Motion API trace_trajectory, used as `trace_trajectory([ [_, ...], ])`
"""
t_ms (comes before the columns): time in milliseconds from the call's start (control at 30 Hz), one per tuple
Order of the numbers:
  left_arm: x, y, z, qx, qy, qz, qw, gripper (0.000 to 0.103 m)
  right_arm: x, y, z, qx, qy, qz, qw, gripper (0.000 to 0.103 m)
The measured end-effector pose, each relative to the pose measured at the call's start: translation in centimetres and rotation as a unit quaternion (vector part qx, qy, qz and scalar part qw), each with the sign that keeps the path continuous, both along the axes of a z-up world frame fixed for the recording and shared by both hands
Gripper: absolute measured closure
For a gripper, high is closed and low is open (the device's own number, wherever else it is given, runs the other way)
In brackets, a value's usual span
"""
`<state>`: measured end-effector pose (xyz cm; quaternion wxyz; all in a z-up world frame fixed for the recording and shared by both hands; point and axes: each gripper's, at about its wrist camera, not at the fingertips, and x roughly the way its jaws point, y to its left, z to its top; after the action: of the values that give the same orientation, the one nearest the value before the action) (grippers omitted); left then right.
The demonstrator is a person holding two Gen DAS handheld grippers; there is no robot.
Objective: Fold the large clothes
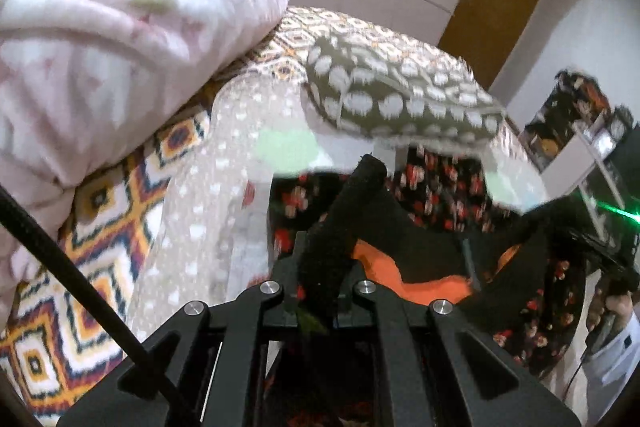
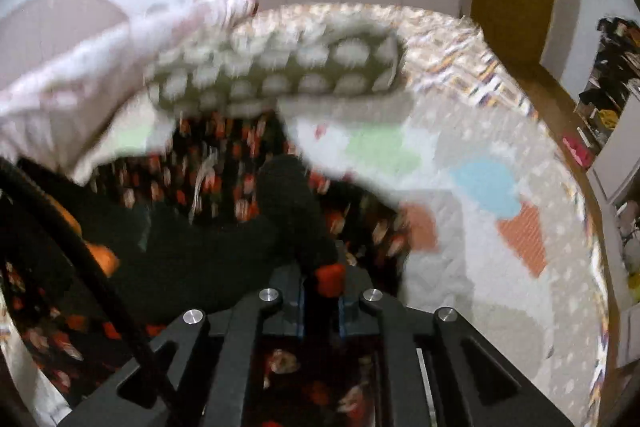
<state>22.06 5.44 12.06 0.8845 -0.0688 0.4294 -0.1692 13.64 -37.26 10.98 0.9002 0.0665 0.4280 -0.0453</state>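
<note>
Black garment (image 1: 420, 227) with orange lining: centre to lower right of left view, stretched left-right between grippers above floral cloth (image 1: 532, 307). Left gripper (image 1: 320, 291) clamped on one bunched black edge; right gripper (image 2: 320, 279) pinching the other.

One garment (image 1: 420, 227), one pillow (image 1: 400, 95)

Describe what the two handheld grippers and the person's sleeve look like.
Both the left gripper and right gripper are matte black angular linkages with round silver pivot bolts. A black braided cable crosses each view. The right one shows blue inner strips. A white sleeve covers the wrist.
</note>
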Motion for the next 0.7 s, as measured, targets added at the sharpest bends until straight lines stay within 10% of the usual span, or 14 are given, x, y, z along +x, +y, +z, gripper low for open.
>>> trace_trajectory([
  [167,5.4,-0.1,-0.7,-0.017,0.018,0.04,0.9989,0.096,1.8,-3.8,3.6,-0.012,-0.039,-0.073,0.996,0.093],
  [367,8.8,-2.0,-7.1,0.056,0.073,0.068,0.9934,0.093,6.2,-5.8,-3.5,0.004,0.056,-0.114,0.992,0.09],
  [500,8.5,-0.7,-7.4,0.026,0.08,0.071,0.9939,0.078,6.9,-4.6,-6.8,-0.021,0.088,-0.114,0.989,0.069],
  [700,5.6,3.4,-2.5,-0.035,0.048,0.094,0.9939,0.058,2.9,-6.9,-1.2,0.033,0.019,-0.143,0.989,0.041],
])
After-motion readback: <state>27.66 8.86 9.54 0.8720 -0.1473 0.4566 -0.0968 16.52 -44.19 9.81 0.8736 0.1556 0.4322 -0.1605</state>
